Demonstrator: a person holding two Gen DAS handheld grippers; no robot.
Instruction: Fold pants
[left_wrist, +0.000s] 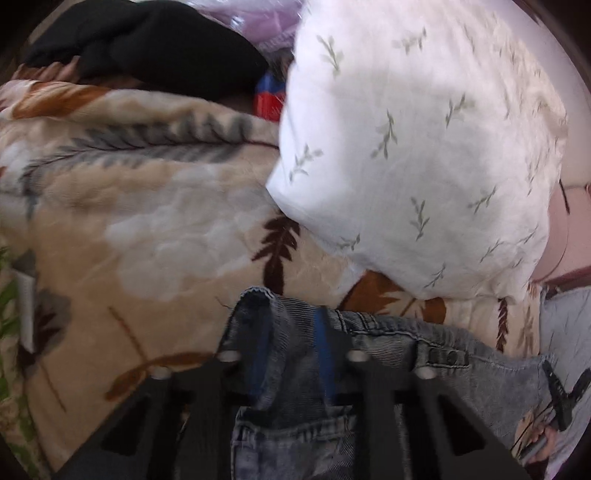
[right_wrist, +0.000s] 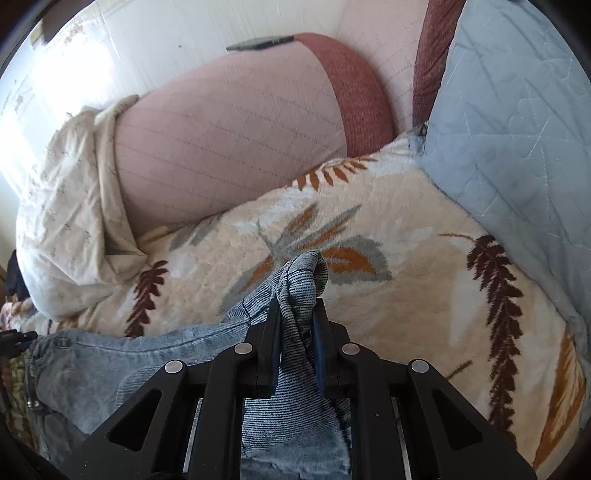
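Observation:
A pair of faded blue jeans (left_wrist: 436, 350) lies stretched over a cream plush blanket with a leaf print (left_wrist: 155, 236). My left gripper (left_wrist: 293, 332) is shut on a bunched corner of the denim, which fills the gap between its blue pads (left_wrist: 325, 347). In the right wrist view the jeans (right_wrist: 96, 362) run off to the left, and my right gripper (right_wrist: 297, 310) is shut on another fold of denim that pokes up past its fingertips. The right gripper (left_wrist: 561, 391) also shows at the far right of the left wrist view, with a hand (left_wrist: 543, 439) beneath it.
A white pillow with green sprigs (left_wrist: 413, 140) rests on the blanket just beyond the jeans. A black garment (left_wrist: 155, 48) lies at the back left. A pink pillow with a rust band (right_wrist: 229, 140), with a dark phone (right_wrist: 258, 42) on it, and a light blue quilt (right_wrist: 517, 122) lie beyond the right gripper.

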